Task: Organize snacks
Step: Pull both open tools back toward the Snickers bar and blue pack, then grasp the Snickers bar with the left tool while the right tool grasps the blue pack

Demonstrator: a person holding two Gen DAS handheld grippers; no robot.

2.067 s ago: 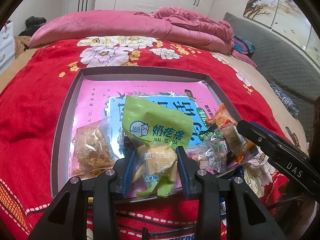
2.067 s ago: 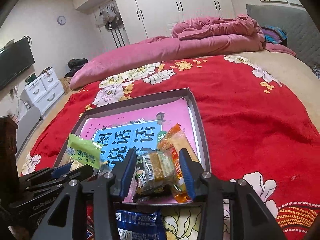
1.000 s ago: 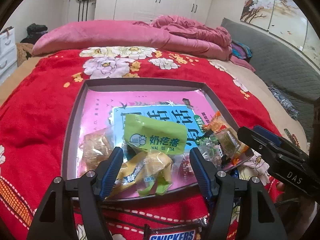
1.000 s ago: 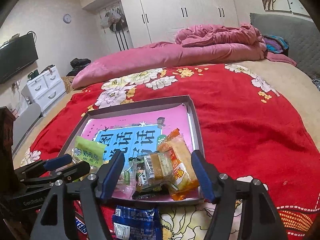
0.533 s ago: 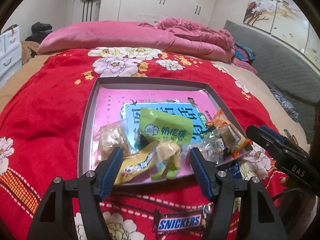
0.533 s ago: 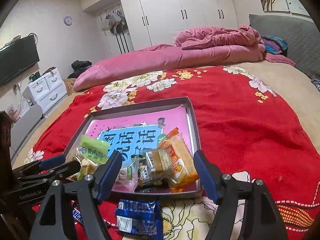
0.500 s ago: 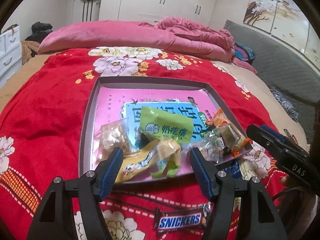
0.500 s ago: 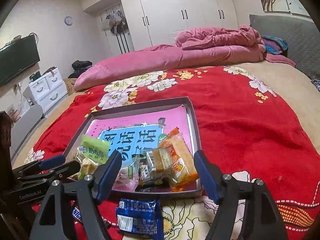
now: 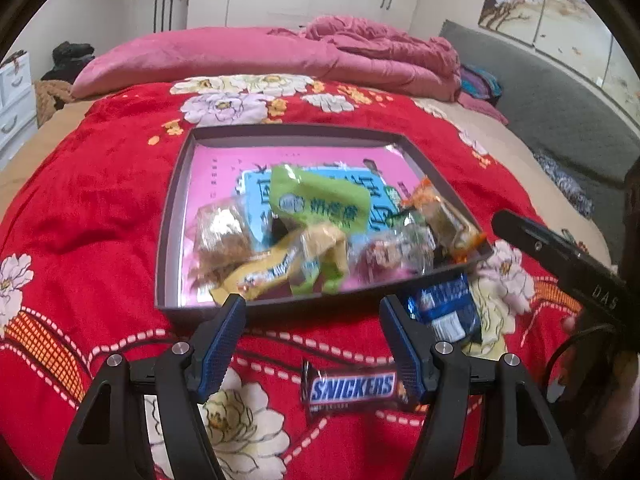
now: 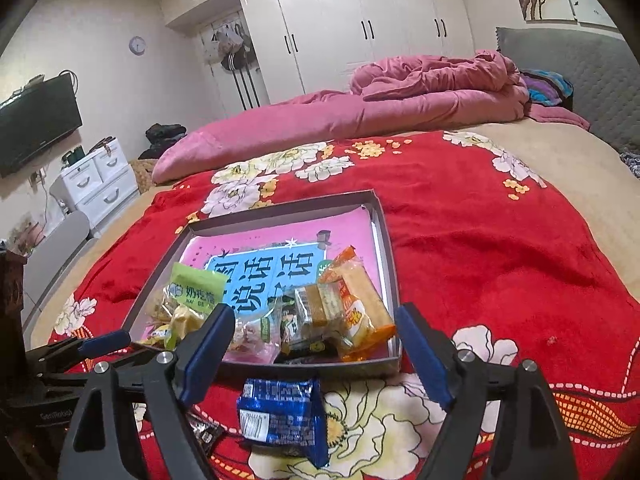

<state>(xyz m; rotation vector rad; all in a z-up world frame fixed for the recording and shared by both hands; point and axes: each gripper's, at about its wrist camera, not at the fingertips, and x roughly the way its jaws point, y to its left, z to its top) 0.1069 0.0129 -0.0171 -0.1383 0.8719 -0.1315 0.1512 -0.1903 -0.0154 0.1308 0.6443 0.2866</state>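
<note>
Holding my left gripper (image 9: 312,320) and right gripper (image 10: 316,330) spread and empty; most snacks fill the tray (image 9: 170,216) mid-frame, while Snickers bar (image 9: 352,388) and blue packet (image 10: 280,416) remain outside, lower frame.

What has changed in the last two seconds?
Both grippers let go and pulled back from the tray: the left gripper released the green snack bag, the right gripper the biscuit pack. Both are open. The Snickers bar and blue packet have come into view.
</note>
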